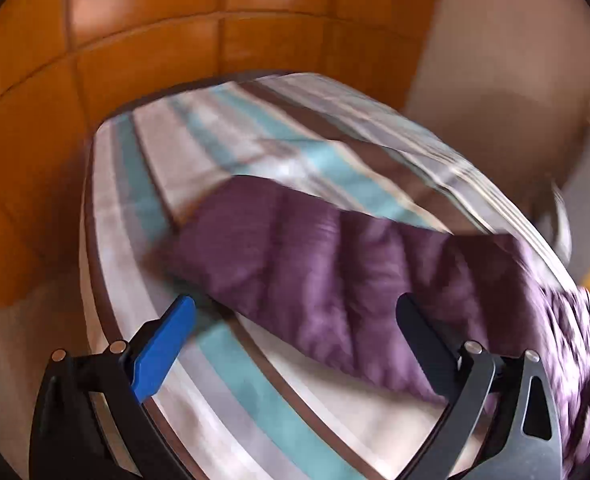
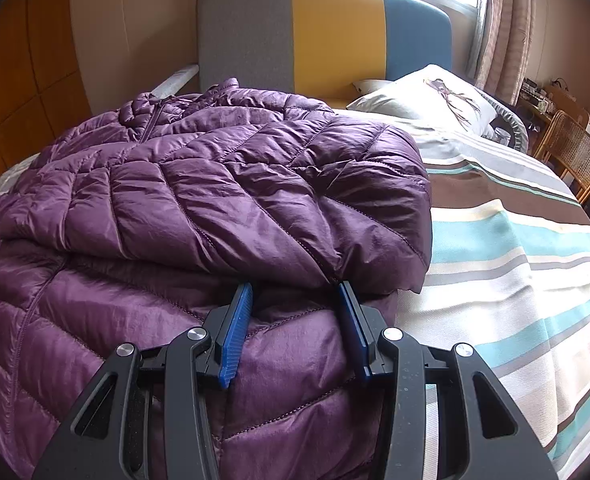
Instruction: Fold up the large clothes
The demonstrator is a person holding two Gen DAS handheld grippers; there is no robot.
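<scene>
On the bed (image 2: 515,280), your purple jacket (image 2: 215,200) lies half-folded (sleeve at 12 o'clock unfolded), both claws spread, holding nothing.

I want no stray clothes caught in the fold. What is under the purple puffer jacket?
The purple puffer jacket lies on the striped bedspread, which shows beside it. A folded-over flap rests on the jacket's own lower layer. Anything beneath the padding is covered and cannot be seen.
</scene>
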